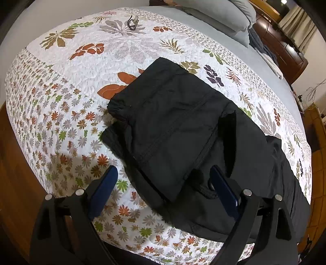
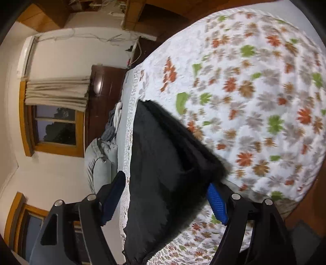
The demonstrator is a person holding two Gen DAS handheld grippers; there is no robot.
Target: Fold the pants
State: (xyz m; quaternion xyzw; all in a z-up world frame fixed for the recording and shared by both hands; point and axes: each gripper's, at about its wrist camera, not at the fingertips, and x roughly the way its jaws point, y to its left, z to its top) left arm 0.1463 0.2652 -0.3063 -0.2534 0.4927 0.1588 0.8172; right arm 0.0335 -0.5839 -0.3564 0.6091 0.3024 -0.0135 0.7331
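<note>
Black pants lie folded in layers on a floral quilt, with the leg part trailing to the right. My left gripper is open just above the pants' near edge, blue pads apart, holding nothing. In the right wrist view the pants fill the gap in front of my right gripper, which is open and tilted sideways; its fingers straddle the cloth without closing on it. That view is motion-blurred.
A small dark clip-like object lies on the far part of the quilt. Grey pillows and a wooden headboard stand at the back right. A window with a curtain and a dark cabinet show in the right wrist view.
</note>
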